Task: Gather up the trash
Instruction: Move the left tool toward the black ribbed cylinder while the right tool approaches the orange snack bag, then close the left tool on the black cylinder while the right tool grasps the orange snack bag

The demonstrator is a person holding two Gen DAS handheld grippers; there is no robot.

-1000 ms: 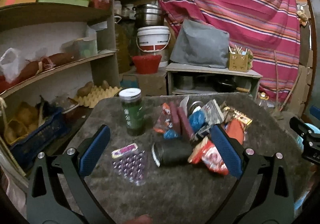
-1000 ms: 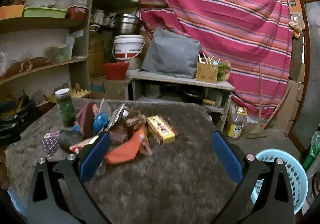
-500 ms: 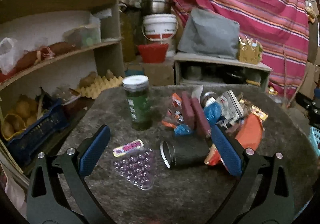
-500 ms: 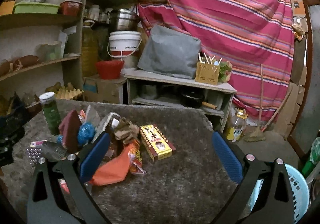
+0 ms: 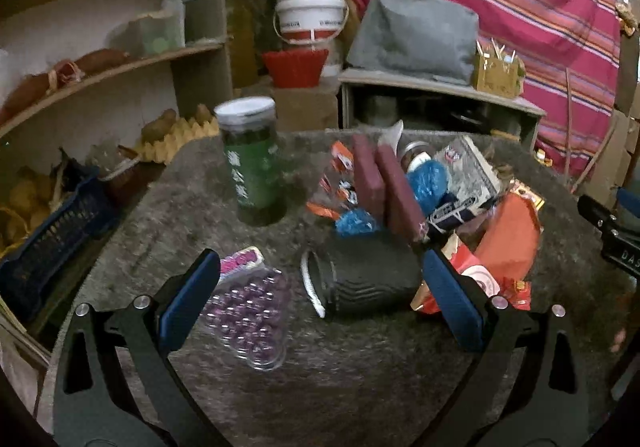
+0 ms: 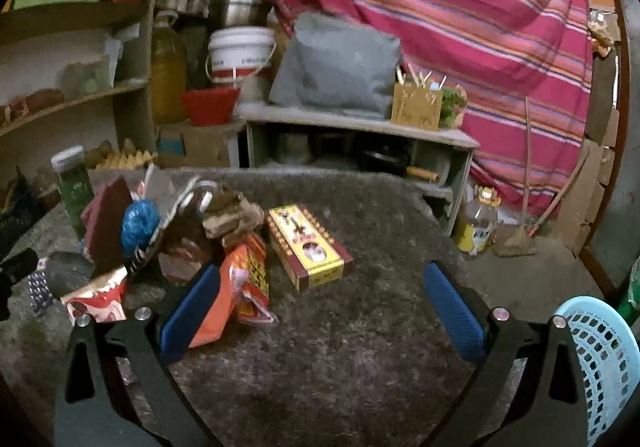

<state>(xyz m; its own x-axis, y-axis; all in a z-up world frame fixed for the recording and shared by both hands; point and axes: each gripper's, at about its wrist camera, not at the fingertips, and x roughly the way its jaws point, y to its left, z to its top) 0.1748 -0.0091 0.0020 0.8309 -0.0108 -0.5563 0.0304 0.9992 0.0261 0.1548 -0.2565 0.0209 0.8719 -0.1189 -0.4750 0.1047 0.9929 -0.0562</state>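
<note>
While your left gripper (image 5: 320,295) hangs spread and empty, the black ribbed cup (image 5: 360,279) lies on its side mid-frame between its fingers, closer than a second ago. Green jar (image 5: 252,163) stands upper left; purple blister pack (image 5: 248,311) sits by the left finger. Only the right view shows the blue basket (image 6: 604,359) at lower right; right gripper (image 6: 320,307) spread, yellow box (image 6: 308,247) ahead.
</note>
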